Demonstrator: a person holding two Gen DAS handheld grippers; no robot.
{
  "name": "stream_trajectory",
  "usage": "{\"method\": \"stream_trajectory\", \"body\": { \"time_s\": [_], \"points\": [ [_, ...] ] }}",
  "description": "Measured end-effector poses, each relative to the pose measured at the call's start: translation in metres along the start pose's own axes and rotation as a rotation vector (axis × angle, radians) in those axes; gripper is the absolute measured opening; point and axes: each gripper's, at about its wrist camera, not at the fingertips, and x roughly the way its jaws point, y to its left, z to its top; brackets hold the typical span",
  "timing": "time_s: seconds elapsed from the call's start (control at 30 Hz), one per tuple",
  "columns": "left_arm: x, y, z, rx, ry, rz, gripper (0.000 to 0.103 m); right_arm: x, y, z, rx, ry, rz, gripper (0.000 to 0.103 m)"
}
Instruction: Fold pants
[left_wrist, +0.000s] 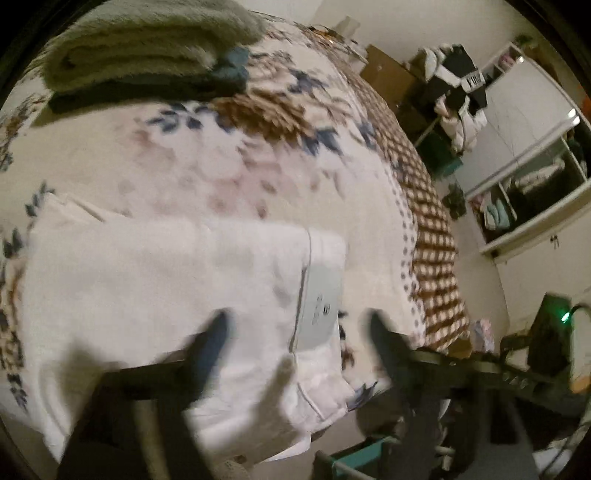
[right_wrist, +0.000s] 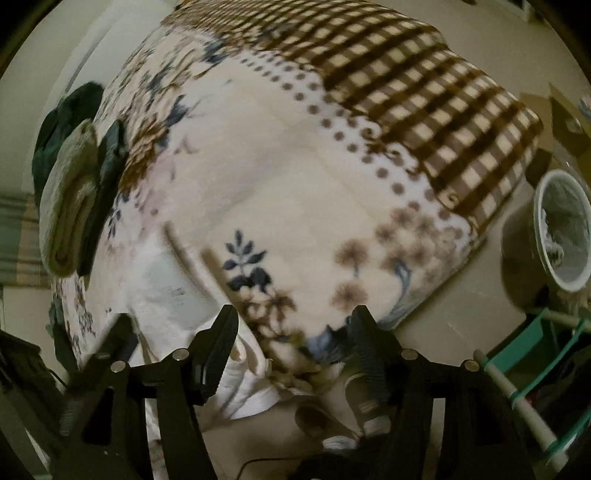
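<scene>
I see the white pants (left_wrist: 177, 280) lying folded on the floral blanket (left_wrist: 229, 155) at the bed's near edge, their pale waistband label (left_wrist: 319, 306) facing up. My left gripper (left_wrist: 295, 332) hangs over them with fingers spread, grasping nothing. My right gripper (right_wrist: 293, 328) is likewise released above the blanket's corner, pants (right_wrist: 162, 291) to its left, with folded towels (right_wrist: 70, 203) beyond.
</scene>
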Motion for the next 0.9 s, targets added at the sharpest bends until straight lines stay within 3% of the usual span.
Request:
{"method": "stream_trajectory", "body": {
  "time_s": [0.1,0.17,0.27,0.37,0.5,0.53,0.57,0.6,0.63,0.67,0.77,0.9],
  "points": [
    [-0.024,0.010,0.015,-0.037,-0.040,-0.002,0.093,0.001,0.014,0.001,-0.029,0.012,0.050,0.072],
    [-0.046,0.021,0.025,-0.039,-0.088,0.051,0.093,0.007,0.027,0.003,-0.053,0.030,0.099,0.076],
    [-0.066,0.049,0.031,-0.051,-0.099,0.174,0.093,0.027,0.047,0.006,-0.097,0.074,0.151,0.084],
    [-0.070,0.088,0.027,-0.072,-0.064,0.300,0.093,0.061,0.061,0.013,-0.120,0.129,0.192,0.101],
    [-0.065,0.139,0.012,-0.136,0.014,0.388,0.093,0.101,0.071,0.019,-0.136,0.200,0.190,0.100],
    [-0.062,0.154,0.007,-0.160,0.034,0.408,0.093,0.108,0.073,0.019,-0.129,0.222,0.217,0.094],
    [-0.061,0.161,0.005,-0.173,0.042,0.416,0.093,0.109,0.076,0.018,-0.129,0.221,0.251,0.062],
    [-0.062,0.167,0.002,-0.191,0.047,0.418,0.093,0.109,0.080,0.016,-0.144,0.215,0.251,0.045],
    [-0.061,0.173,0.001,-0.210,0.051,0.420,0.093,0.104,0.088,0.012,-0.190,0.189,0.221,0.040],
    [-0.061,0.177,0.000,-0.232,0.051,0.417,0.093,0.098,0.094,0.008,-0.229,0.161,0.212,0.013],
    [-0.060,0.182,0.005,-0.272,0.050,0.375,0.093,0.075,0.110,-0.001,-0.323,0.106,0.151,0.010],
    [-0.049,0.181,0.025,-0.318,0.043,0.284,0.093,0.043,0.097,0.005,-0.299,0.038,0.102,0.009]
  ]
}}
